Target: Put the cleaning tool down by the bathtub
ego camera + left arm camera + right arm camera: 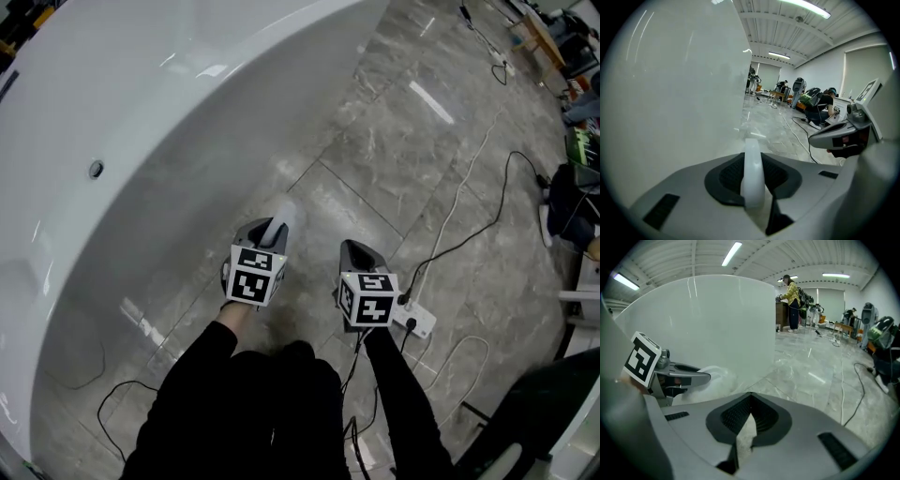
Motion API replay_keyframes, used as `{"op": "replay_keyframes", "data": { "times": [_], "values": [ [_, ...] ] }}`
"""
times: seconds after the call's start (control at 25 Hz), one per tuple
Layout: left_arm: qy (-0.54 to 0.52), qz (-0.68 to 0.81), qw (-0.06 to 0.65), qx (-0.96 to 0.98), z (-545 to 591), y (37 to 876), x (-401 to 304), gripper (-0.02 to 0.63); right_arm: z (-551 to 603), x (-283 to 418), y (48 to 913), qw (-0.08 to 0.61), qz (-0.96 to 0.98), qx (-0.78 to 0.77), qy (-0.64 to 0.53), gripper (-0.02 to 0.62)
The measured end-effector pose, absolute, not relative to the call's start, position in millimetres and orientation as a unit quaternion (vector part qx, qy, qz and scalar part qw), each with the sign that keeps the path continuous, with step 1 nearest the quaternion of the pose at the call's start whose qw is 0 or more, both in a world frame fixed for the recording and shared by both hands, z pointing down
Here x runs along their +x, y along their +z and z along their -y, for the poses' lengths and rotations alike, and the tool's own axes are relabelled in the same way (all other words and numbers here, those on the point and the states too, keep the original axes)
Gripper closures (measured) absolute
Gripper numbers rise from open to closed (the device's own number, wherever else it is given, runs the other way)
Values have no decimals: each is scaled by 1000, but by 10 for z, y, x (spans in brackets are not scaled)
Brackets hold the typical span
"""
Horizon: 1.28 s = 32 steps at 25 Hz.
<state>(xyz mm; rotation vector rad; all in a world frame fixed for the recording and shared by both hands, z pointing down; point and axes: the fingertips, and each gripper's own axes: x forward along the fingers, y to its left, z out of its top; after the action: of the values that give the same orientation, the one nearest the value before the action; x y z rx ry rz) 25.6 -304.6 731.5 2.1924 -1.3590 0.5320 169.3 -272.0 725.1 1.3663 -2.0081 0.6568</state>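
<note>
– Between the jaws of my left tongs (752, 153) sits the cleaning tool (752, 180), a pale white strip, and the jaws are clamped on it.
– And the other pair?
– My right tongs (750, 398) are closed, tips together and empty. They hang just beside the left pair.
– Where is the tool against the tub?
– Its white end juts forward from the left tongs, low down and just beside the curved outer wall of the bathtub (141, 141). Whether it touches the floor I cannot tell.
– What is underfoot?
– Grey marbled floor tiles (394, 141), glossy, with the ceiling strip lights (732, 253) mirrored in them. The tub is smooth and white and fills the left of my head view.
– Anything lying about?
– A white power strip (417, 321) lies on the tiles just beside my right tongs, and a black cable (473, 232) runs from it off to the right. Far down the room a person in a yellow top (790, 294) stands at a counter. Another person (825, 105) sits low among some gear.
</note>
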Motion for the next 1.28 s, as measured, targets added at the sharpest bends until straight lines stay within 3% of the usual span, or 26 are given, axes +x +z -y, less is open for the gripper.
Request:
{"op": "replay_keyframes", "data": {
  "times": [0.72, 1.28],
  "values": [
    [203, 511, 289, 784, 3485, 8419, 176, 506, 3147, 1453, 8311, 299, 764, 500, 278, 595],
    [266, 499, 270, 780, 3467, 9005, 160, 506, 3037, 1360, 8479, 298, 765, 487, 298, 595]
  ]
}}
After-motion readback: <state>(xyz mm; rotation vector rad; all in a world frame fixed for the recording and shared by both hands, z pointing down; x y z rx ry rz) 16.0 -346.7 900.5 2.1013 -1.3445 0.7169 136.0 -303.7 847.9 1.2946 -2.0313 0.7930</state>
